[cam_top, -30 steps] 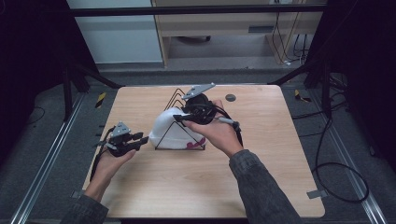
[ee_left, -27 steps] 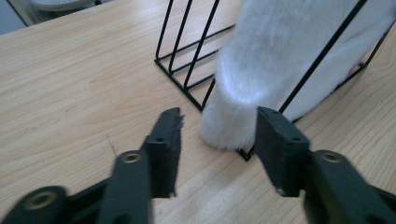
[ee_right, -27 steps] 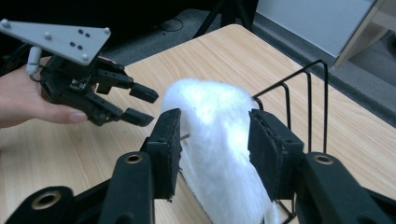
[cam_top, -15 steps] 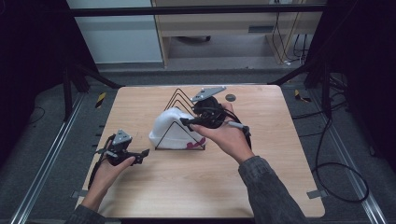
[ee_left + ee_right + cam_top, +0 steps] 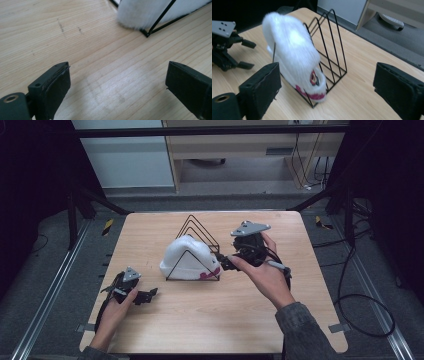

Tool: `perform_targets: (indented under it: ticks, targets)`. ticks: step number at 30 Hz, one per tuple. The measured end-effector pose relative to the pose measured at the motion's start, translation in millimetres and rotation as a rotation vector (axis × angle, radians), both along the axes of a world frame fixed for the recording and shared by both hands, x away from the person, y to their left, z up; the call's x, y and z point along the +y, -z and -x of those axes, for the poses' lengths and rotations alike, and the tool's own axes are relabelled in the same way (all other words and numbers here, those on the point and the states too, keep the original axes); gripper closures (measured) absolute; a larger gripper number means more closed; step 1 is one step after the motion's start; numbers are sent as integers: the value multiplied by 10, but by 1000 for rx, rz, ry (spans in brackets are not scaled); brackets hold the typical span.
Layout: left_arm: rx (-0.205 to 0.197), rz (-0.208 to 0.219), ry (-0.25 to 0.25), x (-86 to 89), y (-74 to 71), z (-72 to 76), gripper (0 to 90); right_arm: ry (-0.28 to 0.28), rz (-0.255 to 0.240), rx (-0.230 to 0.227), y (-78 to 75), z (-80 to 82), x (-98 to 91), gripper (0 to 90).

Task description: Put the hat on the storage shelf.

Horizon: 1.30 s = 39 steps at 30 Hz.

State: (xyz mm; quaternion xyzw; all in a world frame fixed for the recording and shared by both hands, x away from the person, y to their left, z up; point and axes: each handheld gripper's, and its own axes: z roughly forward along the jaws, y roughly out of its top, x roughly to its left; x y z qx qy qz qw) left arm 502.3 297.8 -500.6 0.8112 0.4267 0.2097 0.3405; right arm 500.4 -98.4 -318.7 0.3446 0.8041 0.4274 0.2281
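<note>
1. From the high view, I see the white fluffy cap with a red-pink trim (image 5: 187, 257) sitting in the black wire rack of triangular dividers (image 5: 200, 231), near the middle of the pale wooden worktop (image 5: 300, 320). My right gripper (image 5: 226, 262) is just beside the rack's right end, its tips close to the cap's trimmed edge but not on it. My left gripper (image 5: 150, 295) lies low on the worktop, well apart from the rack on its left.

2. In the left gripper view, the two black jaws stand wide apart with nothing between them but bare wood. A fuzzy white edge of the cap (image 5: 140, 15) and a corner of the rack's wire (image 5: 150, 33) lie ahead.

3. In the right gripper view, the jaws have just been opening and now stand as wide as they go, with nothing pinched; the cap (image 5: 294, 55) sits beyond them, draped over a divider and sagging towards the rack's near corner. The left gripper (image 5: 247, 53) shows farther off, also open.

4. I judge the cap is set and both hands are letting go. To finish well, I would draw the right gripper straight back, keeping its pads off the fur so the cap isn't dragged, and watch that the light rack doesn't shift or tip.
</note>
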Motion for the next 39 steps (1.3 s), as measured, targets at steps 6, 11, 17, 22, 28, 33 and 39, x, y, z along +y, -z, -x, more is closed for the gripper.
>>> perform_targets:
  ticks: [6, 11, 17, 22, 28, 33, 39]
  targets:
    - [26, 0, -8, 23, 58, -10, 45, 31, -22, 33, 163, 77, -266, 81]
    - [28, 9, -5, 33, 69, -9, 31, 50, 0, 47, 370, 151, -457, 125]
    - [32, 5, -2, 27, 71, -9, 17, 66, -10, 42, 575, 272, -622, 128]
    - [34, 4, 1, 26, 72, -10, 8, 90, -7, 64, 755, 342, -729, 129]
    - [35, 4, 3, 24, 73, -10, 4, 111, -1, 99, 1007, 388, -818, 135]
    - [34, 5, 3, 23, 73, -10, 2, 120, 2, 147, 1242, 433, -825, 136]
    - [36, 3, 5, 23, 72, -9, 0, 167, -17, 194, 1545, 385, -874, 136]
